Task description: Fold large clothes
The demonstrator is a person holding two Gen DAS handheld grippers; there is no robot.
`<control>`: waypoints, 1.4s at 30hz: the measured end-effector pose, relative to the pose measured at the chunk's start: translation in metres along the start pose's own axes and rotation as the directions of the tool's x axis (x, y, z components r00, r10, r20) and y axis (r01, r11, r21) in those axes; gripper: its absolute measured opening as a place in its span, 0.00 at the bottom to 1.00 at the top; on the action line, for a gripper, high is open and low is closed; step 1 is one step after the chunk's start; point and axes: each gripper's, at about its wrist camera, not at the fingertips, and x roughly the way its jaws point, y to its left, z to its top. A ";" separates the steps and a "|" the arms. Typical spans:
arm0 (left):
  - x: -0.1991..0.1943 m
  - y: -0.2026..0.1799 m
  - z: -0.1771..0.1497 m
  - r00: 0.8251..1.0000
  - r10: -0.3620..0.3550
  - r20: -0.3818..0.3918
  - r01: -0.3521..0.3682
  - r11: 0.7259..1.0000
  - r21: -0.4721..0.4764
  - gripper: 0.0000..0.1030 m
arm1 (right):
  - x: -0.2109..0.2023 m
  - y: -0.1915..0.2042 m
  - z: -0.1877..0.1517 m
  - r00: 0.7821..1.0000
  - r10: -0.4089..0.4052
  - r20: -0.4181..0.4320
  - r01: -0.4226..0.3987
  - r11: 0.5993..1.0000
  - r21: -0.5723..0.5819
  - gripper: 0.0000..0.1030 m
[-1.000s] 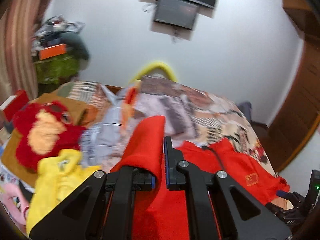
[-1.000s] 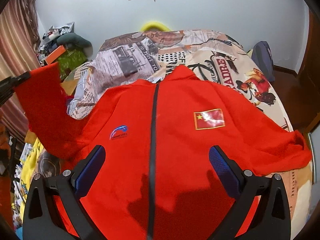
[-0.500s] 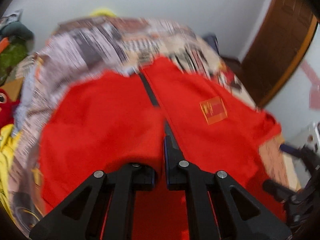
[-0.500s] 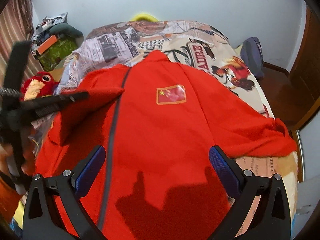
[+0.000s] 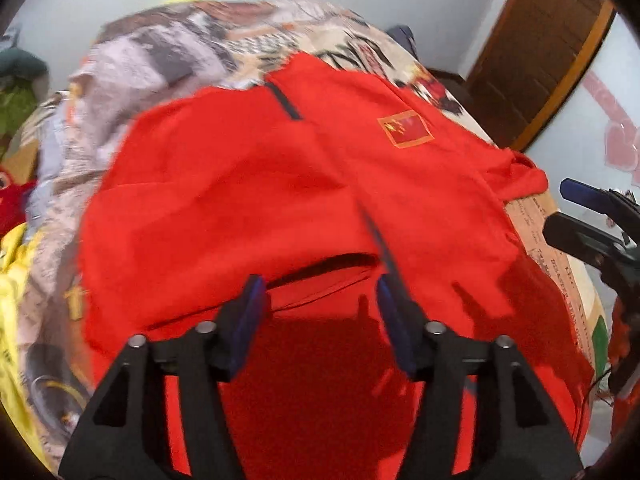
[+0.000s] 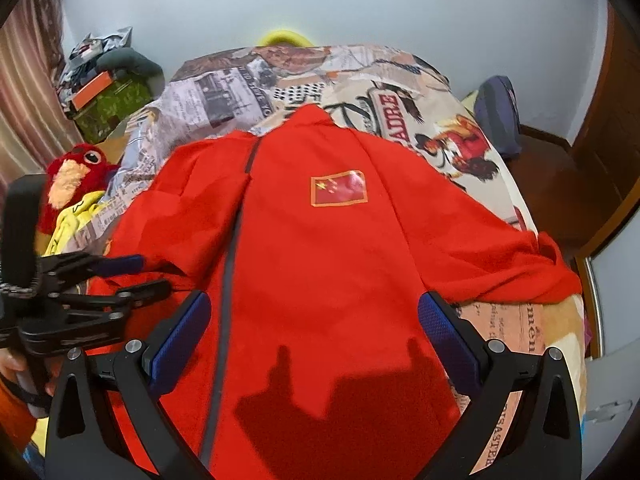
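Note:
A large red zip jacket (image 6: pixel 320 264) with a flag patch (image 6: pixel 339 187) lies front up on the bed. Its left sleeve (image 5: pixel 224 216) is folded over the chest, the cuff edge just ahead of my left gripper (image 5: pixel 318 300). The left gripper is open and empty above the jacket; it also shows at the left of the right wrist view (image 6: pixel 136 276). My right gripper (image 6: pixel 312 320) is open wide and empty over the jacket's lower middle. The jacket's right sleeve (image 6: pixel 532 268) lies stretched out toward the bed's right edge.
The bed has a newspaper-print cover (image 6: pixel 240 92). A red plush toy (image 6: pixel 72 176) and yellow cloth (image 5: pixel 12 264) lie at the left. Boxes and clutter (image 6: pixel 104 96) stand at back left. A wooden door (image 5: pixel 540 48) and a dark bag (image 6: pixel 496 112) are on the right.
My left gripper carried the left sleeve from the bed's left side over the jacket's chest, then opened and let it go. The right gripper stayed open and shifted slightly.

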 end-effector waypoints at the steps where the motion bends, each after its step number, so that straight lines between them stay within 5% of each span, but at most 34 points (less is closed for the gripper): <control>1: -0.008 0.009 -0.003 1.000 0.007 0.013 -0.007 1.000 -0.012 0.60 | 0.000 0.005 0.001 1.000 -0.002 0.003 0.002 1.000 -0.012 1.00; 5: -0.037 0.059 -0.017 0.995 0.087 0.053 -0.083 0.993 -0.084 0.68 | 0.003 0.035 0.007 1.000 0.001 0.015 0.000 0.996 -0.093 1.00; 11: -0.050 0.129 -0.048 0.976 0.216 0.026 -0.209 0.962 -0.179 0.69 | 0.026 0.090 0.014 1.000 0.026 -0.007 -0.027 0.975 -0.223 1.00; 22: -0.035 0.179 -0.085 0.968 0.249 -0.030 -0.249 0.942 -0.223 0.71 | 0.105 0.200 0.011 0.988 0.074 -0.136 -0.132 0.866 -0.483 0.94; 27: -0.019 0.182 -0.091 0.969 0.240 -0.061 -0.247 0.949 -0.194 0.73 | 0.146 0.227 -0.005 0.969 0.018 -0.245 -0.164 0.791 -0.590 0.77; 32: -0.009 0.180 -0.095 0.971 0.227 -0.075 -0.238 0.953 -0.189 0.79 | 0.167 0.229 -0.011 0.968 -0.026 -0.250 -0.144 0.757 -0.638 0.61; 35: 0.001 0.179 -0.096 0.967 0.238 -0.093 -0.251 0.951 -0.182 0.79 | 0.168 0.230 -0.006 0.971 -0.014 -0.238 -0.149 0.743 -0.653 0.23; 37: 0.008 0.179 -0.096 0.966 0.231 -0.118 -0.250 0.948 -0.196 0.79 | 0.168 0.230 -0.004 0.975 -0.008 -0.224 -0.142 0.752 -0.644 0.09; 42: 0.023 0.177 -0.087 0.960 0.243 -0.139 -0.267 0.942 -0.202 0.83 | 0.140 0.214 0.012 0.989 0.062 -0.135 -0.127 0.826 -0.550 0.05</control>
